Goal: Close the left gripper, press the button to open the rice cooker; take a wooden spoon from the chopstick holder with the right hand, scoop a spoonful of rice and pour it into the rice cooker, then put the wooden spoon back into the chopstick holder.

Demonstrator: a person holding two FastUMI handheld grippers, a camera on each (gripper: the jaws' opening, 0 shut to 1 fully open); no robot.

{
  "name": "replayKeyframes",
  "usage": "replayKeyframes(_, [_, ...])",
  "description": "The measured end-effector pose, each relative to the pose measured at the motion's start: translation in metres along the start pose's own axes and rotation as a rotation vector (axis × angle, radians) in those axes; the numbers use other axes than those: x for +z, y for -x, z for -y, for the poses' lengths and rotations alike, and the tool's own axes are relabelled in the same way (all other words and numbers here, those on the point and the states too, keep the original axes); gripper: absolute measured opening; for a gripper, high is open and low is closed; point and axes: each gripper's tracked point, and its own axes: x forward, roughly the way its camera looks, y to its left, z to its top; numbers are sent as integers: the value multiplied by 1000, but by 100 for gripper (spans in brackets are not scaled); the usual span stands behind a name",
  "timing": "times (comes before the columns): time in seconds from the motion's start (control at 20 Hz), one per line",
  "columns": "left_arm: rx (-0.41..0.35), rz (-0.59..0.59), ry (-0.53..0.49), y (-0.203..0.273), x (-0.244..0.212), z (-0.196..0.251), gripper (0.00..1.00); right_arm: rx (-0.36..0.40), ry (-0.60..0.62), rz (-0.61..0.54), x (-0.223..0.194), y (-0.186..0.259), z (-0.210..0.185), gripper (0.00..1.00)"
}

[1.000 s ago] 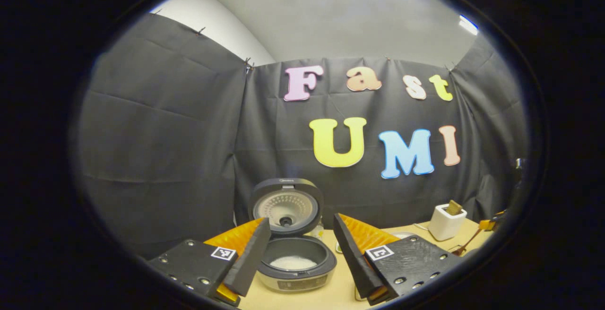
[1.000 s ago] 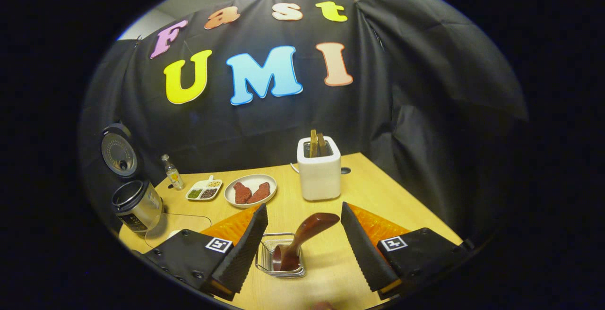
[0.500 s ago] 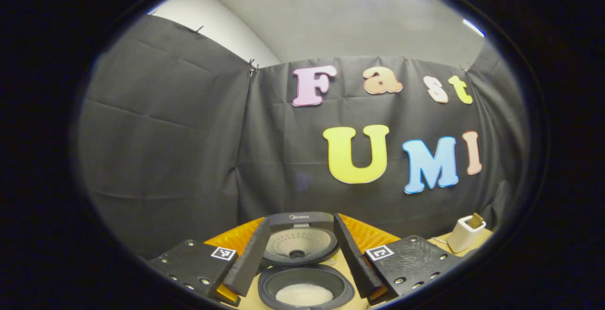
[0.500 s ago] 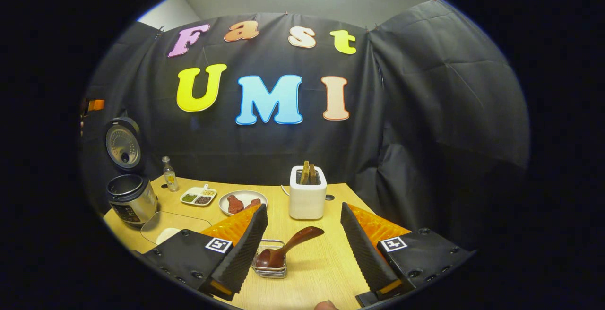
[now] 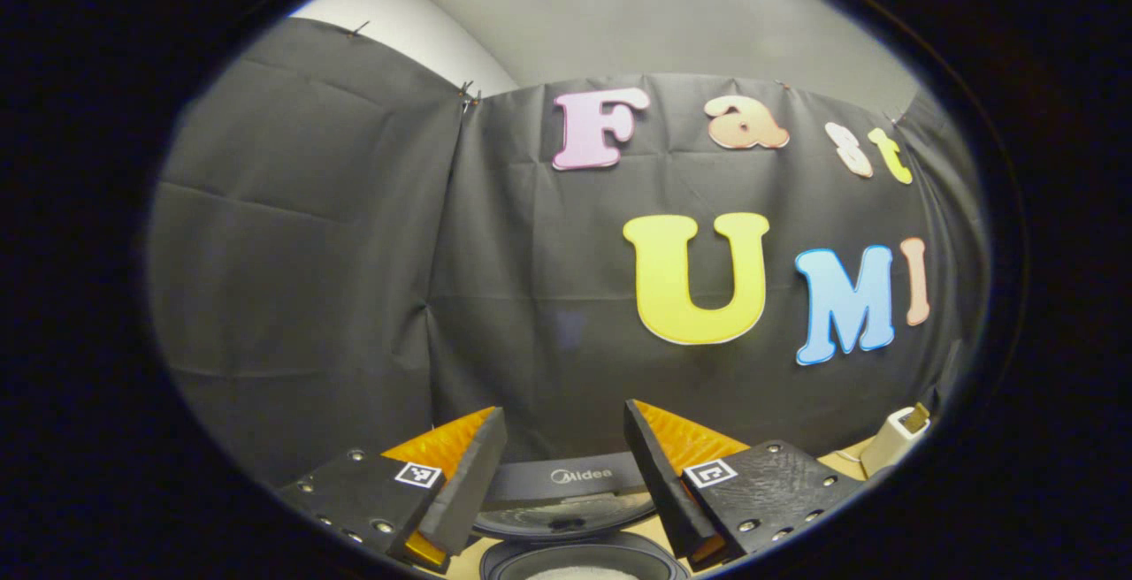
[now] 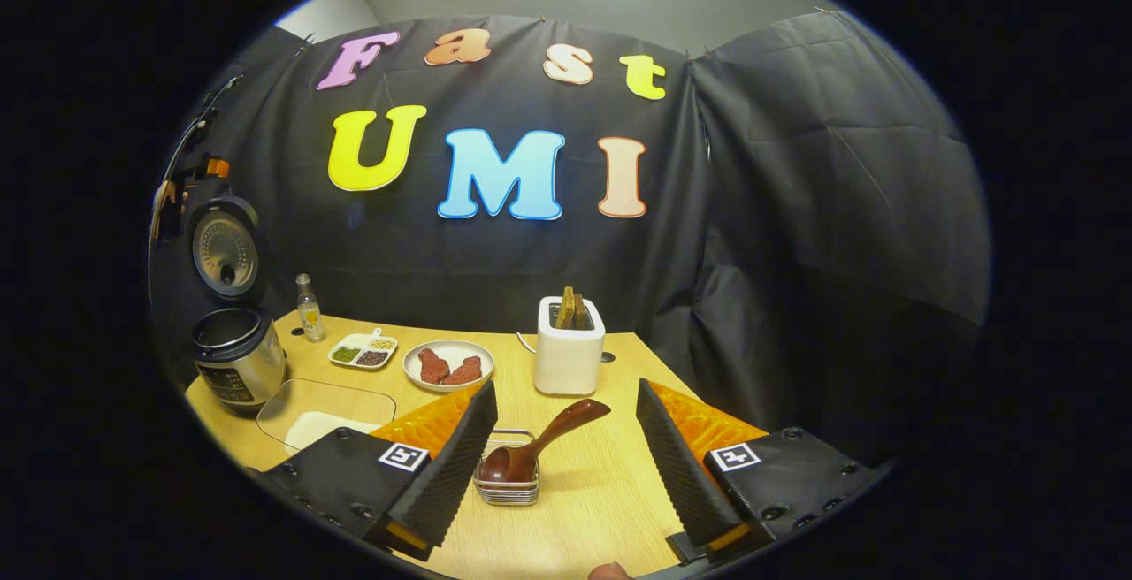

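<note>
The wooden spoon (image 6: 539, 443) lies in the small wire chopstick holder (image 6: 507, 490), bowl down, handle leaning up to the right. My right gripper (image 6: 566, 385) is open, back from the spoon and apart from it. The rice cooker (image 6: 232, 366) stands at the table's far left with its lid (image 6: 223, 248) raised. In the left gripper view the lid (image 5: 566, 487) and the pot rim (image 5: 584, 558) sit close below my open left gripper (image 5: 562, 410). White rice shows in the pot. The left gripper (image 6: 205, 169) also hangs above the cooker in the right gripper view.
A glass tray of rice (image 6: 323, 408) lies in front of the cooker. Behind it are a small bottle (image 6: 308, 308), a divided sauce dish (image 6: 363, 352) and a plate of meat (image 6: 448, 366). A white toaster (image 6: 569, 354) with bread stands at the back.
My left gripper has moved in over the open cooker, which now fills the bottom of its view. My right gripper has drawn back from the spoon, which stays in the holder.
</note>
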Motion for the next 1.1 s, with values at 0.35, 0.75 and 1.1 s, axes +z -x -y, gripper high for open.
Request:
replayKeyframes(0.35, [-4,-102,35,-7,-43,-2,86,24,20,7,4,2,-11,97])
replayKeyframes(0.75, [-22,-119,5,49,-61,10,86,98,25,22,9,4,-16,97])
replayKeyframes(1.1, [-40,-172,-3,108,-98,24,89,148,26,22,5,9,-9,97])
